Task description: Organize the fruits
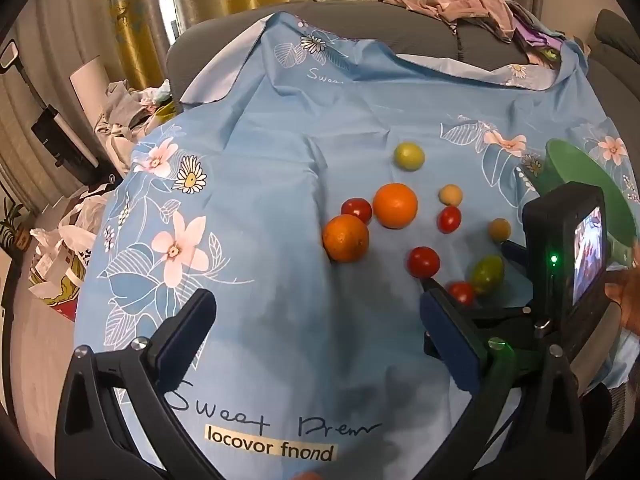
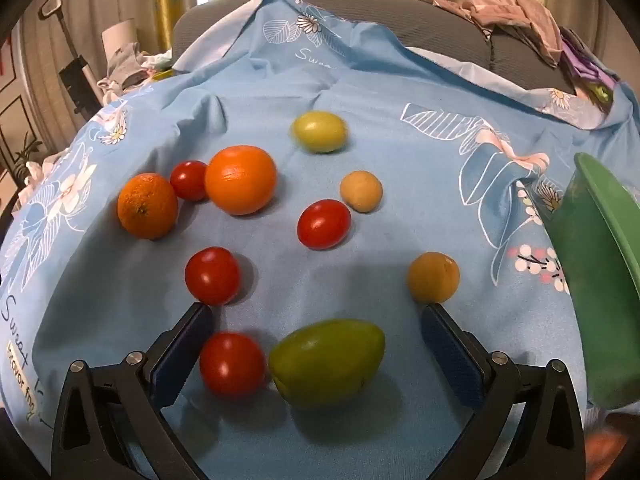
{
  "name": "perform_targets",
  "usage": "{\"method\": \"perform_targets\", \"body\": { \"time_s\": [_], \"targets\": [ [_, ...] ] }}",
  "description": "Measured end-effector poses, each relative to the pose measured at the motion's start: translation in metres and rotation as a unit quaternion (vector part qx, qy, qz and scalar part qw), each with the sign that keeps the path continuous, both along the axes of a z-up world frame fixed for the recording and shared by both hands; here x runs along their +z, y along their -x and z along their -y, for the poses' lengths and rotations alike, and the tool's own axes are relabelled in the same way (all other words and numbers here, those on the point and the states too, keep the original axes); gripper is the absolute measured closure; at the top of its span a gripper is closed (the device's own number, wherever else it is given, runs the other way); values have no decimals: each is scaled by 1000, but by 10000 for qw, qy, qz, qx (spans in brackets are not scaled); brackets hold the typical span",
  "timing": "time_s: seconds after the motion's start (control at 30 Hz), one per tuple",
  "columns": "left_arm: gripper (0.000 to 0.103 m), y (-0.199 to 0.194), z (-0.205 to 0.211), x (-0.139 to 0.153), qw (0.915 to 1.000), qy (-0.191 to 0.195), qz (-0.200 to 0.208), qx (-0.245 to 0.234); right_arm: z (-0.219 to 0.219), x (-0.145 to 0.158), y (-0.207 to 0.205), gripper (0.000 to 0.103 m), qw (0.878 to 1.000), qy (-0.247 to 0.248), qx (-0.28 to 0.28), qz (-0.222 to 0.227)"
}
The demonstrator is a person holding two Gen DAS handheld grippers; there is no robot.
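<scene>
A blue floral cloth (image 2: 360, 60) carries the fruit. A green bowl (image 2: 600, 280) sits tilted at the far right of the right tool (image 2: 316, 314). Ahead and left of it lie two oranges (image 2: 240, 179), touching a red tomato (image 2: 189, 180). Both tools stand fully open, gripping nothing. Between the right tool's fingers lie a green tomato (image 2: 326, 362) and a red one (image 2: 232, 364), seemingly touching. The left tool (image 1: 316, 300) hovers over bare cloth.

Black plastic gripper frames (image 2: 316, 316) with silver screw heads (image 2: 134, 358), dark blue textured finger pads (image 2: 448, 344); green-lit camera unit (image 1: 568, 256).
</scene>
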State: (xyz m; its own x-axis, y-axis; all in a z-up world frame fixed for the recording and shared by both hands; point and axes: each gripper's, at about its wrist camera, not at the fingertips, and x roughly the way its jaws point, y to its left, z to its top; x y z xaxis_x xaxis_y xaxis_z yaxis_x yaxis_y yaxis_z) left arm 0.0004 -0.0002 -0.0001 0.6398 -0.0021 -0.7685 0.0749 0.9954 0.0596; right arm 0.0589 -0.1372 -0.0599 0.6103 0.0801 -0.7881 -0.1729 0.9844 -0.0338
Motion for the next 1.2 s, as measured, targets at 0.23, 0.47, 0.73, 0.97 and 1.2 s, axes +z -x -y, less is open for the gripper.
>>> {"method": "perform_targets", "body": {
  "time_s": [0.23,0.47,0.73,0.97,1.2],
  "targets": [
    [1,8,3,5,10000,38,57,-6,-1,0,0,0,10000,-6,-27,0],
    [1,14,-4,12,9999,105,82,44,-1,3,-4,0,9991,-100,257,-328],
    [1,19,-6,23,9995,170,252,11,14,72,34,0,9977,-528,418,114],
    [1,24,5,39,9987,133,488,-103,32,114,49,0,9982,-393,104,446],
    [1,26,12,48,9981,-100,608,-73,47,127,61,0,9960,-680,8,577]
  ]
}}
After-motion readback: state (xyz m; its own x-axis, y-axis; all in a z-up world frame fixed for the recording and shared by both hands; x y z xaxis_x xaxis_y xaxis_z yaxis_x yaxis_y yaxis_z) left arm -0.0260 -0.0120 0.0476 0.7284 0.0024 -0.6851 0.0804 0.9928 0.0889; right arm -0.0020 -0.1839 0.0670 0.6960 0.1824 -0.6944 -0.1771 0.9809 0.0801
